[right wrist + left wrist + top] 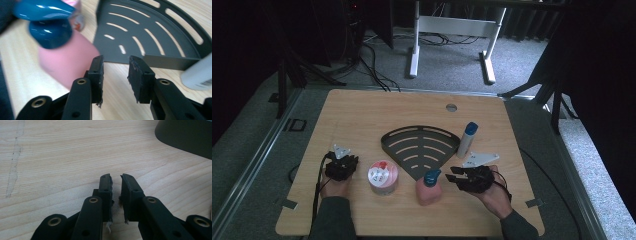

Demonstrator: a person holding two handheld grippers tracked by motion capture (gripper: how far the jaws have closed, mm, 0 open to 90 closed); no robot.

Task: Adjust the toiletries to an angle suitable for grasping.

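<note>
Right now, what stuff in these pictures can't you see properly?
- Pink bottle, right gripper view: blurred, cut off by the top edge.
- White bottle, same view: cut off at the right edge.
- Round tub, high view: label too small to read.
- Black tray, left gripper view: only a corner inside the frame.

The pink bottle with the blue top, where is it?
In the high view the pink bottle stands near the table's front edge, between the round tub and the right gripper, just below the dark tray.
</note>
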